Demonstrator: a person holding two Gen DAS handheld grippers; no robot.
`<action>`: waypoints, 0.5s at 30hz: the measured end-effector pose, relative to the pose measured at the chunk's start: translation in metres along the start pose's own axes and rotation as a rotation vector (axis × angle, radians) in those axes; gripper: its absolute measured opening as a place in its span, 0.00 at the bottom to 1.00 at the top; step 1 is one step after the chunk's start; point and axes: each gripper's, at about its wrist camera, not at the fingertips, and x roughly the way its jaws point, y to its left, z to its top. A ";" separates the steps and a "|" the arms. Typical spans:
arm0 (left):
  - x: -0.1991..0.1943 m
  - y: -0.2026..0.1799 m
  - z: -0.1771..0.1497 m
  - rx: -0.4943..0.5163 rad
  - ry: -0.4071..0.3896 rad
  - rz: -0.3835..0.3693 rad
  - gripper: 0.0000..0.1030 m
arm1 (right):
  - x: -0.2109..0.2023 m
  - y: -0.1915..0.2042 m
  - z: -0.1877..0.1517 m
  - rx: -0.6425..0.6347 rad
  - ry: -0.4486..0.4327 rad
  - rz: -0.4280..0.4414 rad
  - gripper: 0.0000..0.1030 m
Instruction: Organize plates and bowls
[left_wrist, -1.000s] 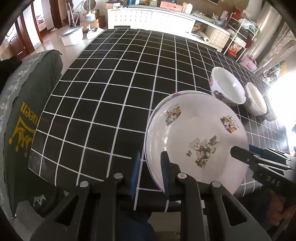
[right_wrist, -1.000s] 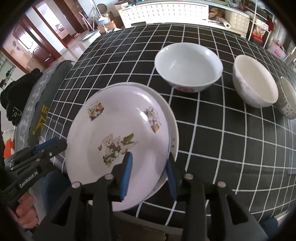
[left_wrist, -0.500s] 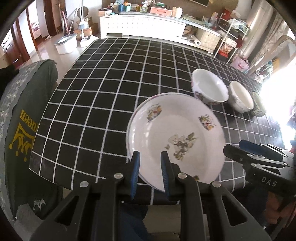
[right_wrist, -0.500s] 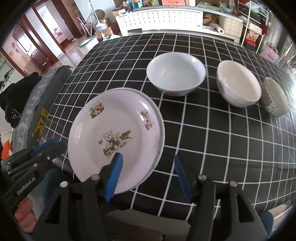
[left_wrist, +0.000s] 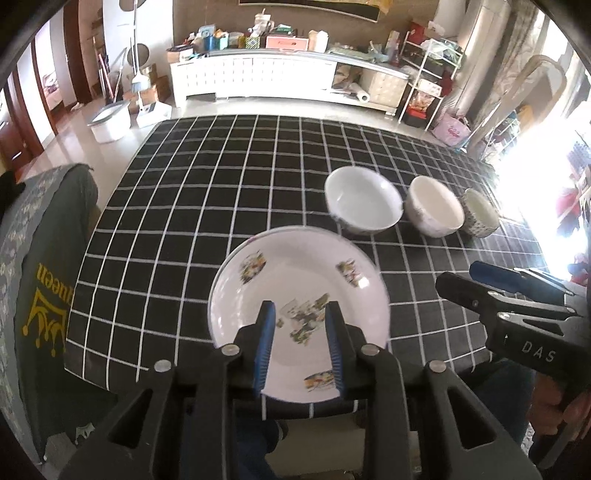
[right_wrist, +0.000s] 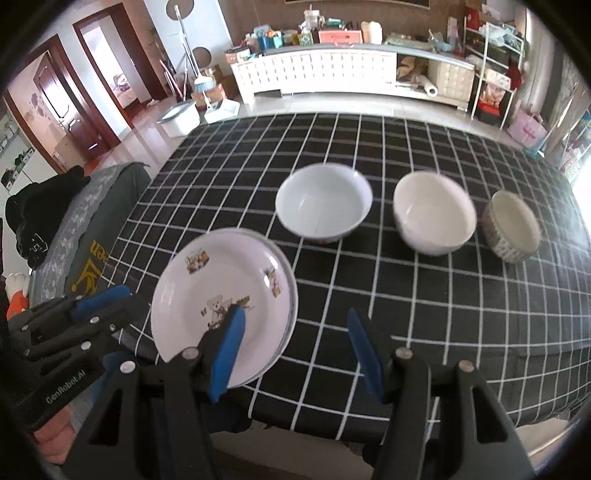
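Two white plates with cartoon prints lie stacked (left_wrist: 299, 280) (right_wrist: 221, 280) near the front edge of the black checked table (left_wrist: 221, 184). My left gripper (left_wrist: 298, 310) hovers above the stack, its jaws opening a little, with nothing pressed between the pads. My right gripper (right_wrist: 294, 317) stands open over the stack's right rim, touching nothing. Behind the plates stand a white bowl (right_wrist: 323, 203), a cream bowl (right_wrist: 434, 218) and a small patterned bowl (right_wrist: 511, 230) in a row. Each gripper also shows in the other's view: the right gripper (left_wrist: 458, 275), the left gripper (right_wrist: 129, 301).
A chair with a grey-green cover (left_wrist: 40, 295) stands against the table's left side. The table's front edge (right_wrist: 332, 417) runs just below both grippers. A long white cabinet (left_wrist: 258, 77) and a wire shelf (left_wrist: 428, 74) stand across the floor behind.
The right jaws let go of the plate rim and opened wide. The left jaws came off the rim and widened slightly. Both grippers rose; the plates now lie flat on the table.
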 end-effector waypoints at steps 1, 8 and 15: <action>-0.002 -0.004 0.003 0.007 -0.004 0.000 0.25 | -0.004 -0.002 0.002 -0.001 -0.005 -0.001 0.61; -0.013 -0.023 0.026 0.029 -0.028 0.013 0.29 | -0.017 -0.020 0.019 -0.002 -0.036 0.000 0.61; -0.003 -0.037 0.055 0.051 -0.014 0.000 0.34 | -0.013 -0.039 0.046 0.013 -0.029 -0.006 0.61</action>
